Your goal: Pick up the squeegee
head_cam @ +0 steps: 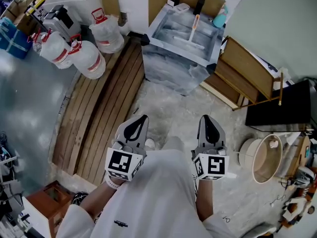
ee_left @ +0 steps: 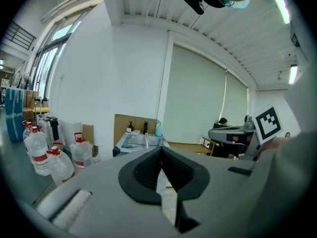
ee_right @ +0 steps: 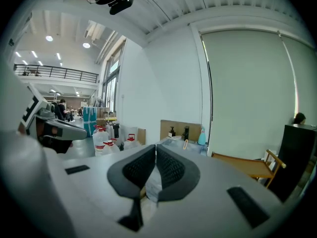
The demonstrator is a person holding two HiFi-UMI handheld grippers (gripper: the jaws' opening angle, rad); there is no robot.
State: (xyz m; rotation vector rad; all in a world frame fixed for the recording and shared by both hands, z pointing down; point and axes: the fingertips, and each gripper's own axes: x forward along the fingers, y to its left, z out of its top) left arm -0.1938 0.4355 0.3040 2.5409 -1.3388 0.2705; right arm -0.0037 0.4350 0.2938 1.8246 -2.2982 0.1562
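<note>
Squeegee (head_cam: 194, 31) untouched in sink (head_cam: 161, 29) at 12 o'clock. Left tongs (head_cam: 140, 119), right tongs (head_cam: 206, 119) pinched together, empty, well short. Approach, grab pending.

The squeegee (head_cam: 194, 31) lies in the sink (head_cam: 181, 52), with water jugs (head_cam: 89, 58) to its left and a wooden frame (head_cam: 245, 71) to its right.

Left gripper (ee_left: 161, 150): jaws together, tips meeting, nothing between. Past tips, grey sink (ee_left: 131, 143) standing against cardboard sheet (ee_left: 122, 123). Squeegee (ee_left: 147, 141) in sink, only pale handle showing. Three bottles (ee_left: 158, 129) along sink's back edge: two dark, one teal. Water jugs (ee_left: 38, 150) with red caps on floor, left of sink. Marker cube (ee_left: 268, 124) near view's right edge.
</note>
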